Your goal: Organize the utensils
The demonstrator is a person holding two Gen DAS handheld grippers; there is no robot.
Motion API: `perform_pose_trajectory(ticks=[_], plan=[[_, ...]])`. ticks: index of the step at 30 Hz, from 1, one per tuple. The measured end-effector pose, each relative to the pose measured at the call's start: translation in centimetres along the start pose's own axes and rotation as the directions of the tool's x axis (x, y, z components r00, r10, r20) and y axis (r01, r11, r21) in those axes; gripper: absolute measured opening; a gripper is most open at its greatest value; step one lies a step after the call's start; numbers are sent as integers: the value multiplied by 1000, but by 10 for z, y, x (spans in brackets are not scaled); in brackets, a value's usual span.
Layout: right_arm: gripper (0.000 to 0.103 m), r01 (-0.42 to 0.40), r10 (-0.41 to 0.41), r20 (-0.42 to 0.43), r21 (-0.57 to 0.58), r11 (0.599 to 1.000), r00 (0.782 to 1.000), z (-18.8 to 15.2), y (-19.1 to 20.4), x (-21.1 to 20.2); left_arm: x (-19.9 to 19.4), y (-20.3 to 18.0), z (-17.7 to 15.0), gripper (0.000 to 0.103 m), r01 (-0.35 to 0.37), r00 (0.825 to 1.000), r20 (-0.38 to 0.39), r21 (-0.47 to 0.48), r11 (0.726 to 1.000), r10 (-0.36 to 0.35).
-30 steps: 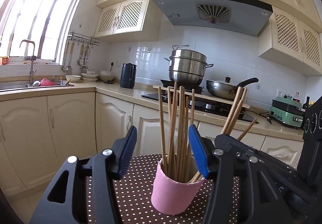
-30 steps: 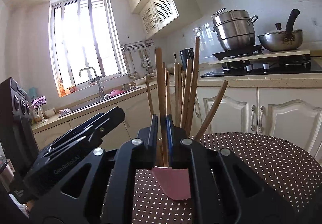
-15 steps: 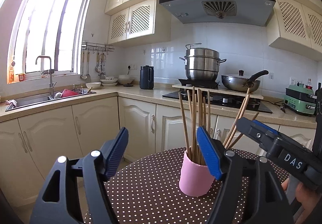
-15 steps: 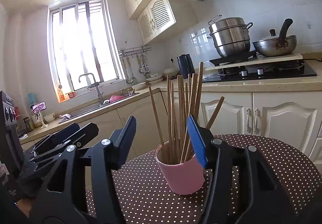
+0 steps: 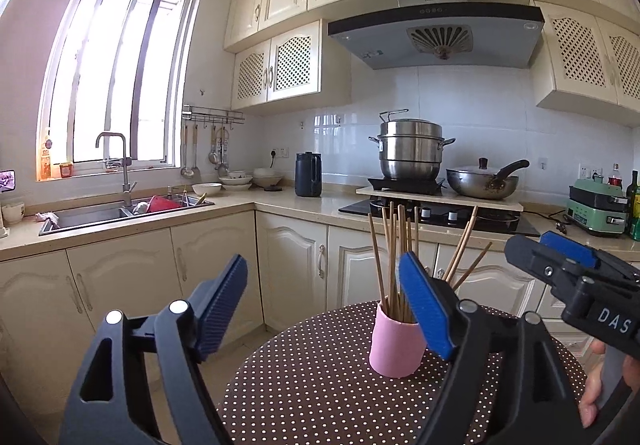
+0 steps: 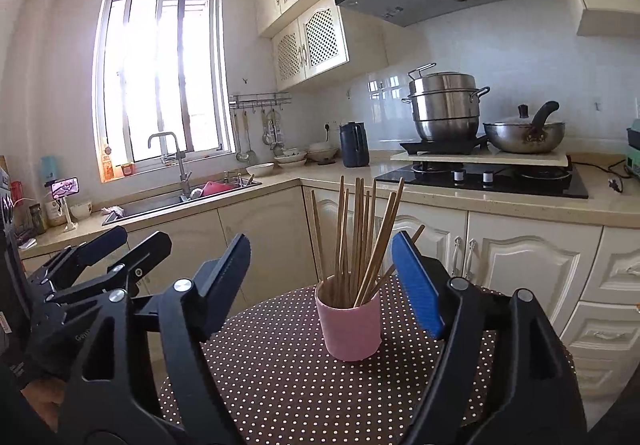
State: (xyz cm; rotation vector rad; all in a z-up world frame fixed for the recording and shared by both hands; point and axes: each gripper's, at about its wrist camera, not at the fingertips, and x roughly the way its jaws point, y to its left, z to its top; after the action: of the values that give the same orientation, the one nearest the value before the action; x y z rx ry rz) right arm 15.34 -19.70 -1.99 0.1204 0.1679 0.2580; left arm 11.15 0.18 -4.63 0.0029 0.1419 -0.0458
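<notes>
A: Where do the chopsticks [image 6: 360, 241] stand?

B: They stand bunched in the pink cup [image 6: 350, 325], which sits on the dotted bench [image 6: 280, 377]. Most are nearly upright; a few lean to the right over the rim.

A: And the right gripper [image 6: 326, 281]?

B: Its 2 fingers [image 6: 418, 281] are spread wide and have just been opening. Nothing is pinched. In the right wrist view the cup shows between them but farther off, and neither blue pad touches it or the sticks.

A: The left gripper [image 5: 326, 305]?

B: Its fingers [image 5: 426, 309] are spread as well and have also just been opening, with nothing clamped. In the left wrist view the cup [image 5: 396, 343] sits just behind the right-hand pad, partly hidden by it, and the chopsticks [image 5: 394, 249] rise above that pad.

A: Are the 2 grippers near each other?

B: They are side by side. The right gripper [image 5: 568, 269] shows at the right edge of the left wrist view, with a hand [image 5: 600, 385] below it.

A: What lies behind?

B: A counter with a sink [image 6: 160, 205] under the window, a dark kettle [image 6: 354, 145], and a steel pot [image 6: 446, 105] and a pan [image 6: 524, 133] on the stove.
</notes>
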Motion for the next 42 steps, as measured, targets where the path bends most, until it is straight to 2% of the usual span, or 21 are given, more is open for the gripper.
perform_pose_trajectory(ticks=[7, 15, 26, 42], plan=[[87, 36, -35, 17, -41, 999, 999, 6, 21, -36, -37, 1, 8, 85, -14, 999, 34, 22, 1000, 13], [94, 73, -67, 72, -84, 994, 995, 11, 39, -75, -73, -5, 17, 89, -7, 999, 54, 40, 999, 5], [94, 162, -140, 142, -157, 974, 980, 12, 56, -108, -107, -7, 26, 94, -7, 996, 89, 30, 1000, 4], [95, 205, -172, 179, -188, 960, 969, 9, 63, -121, -125, -10, 28, 94, -33, 993, 120, 68, 997, 24]])
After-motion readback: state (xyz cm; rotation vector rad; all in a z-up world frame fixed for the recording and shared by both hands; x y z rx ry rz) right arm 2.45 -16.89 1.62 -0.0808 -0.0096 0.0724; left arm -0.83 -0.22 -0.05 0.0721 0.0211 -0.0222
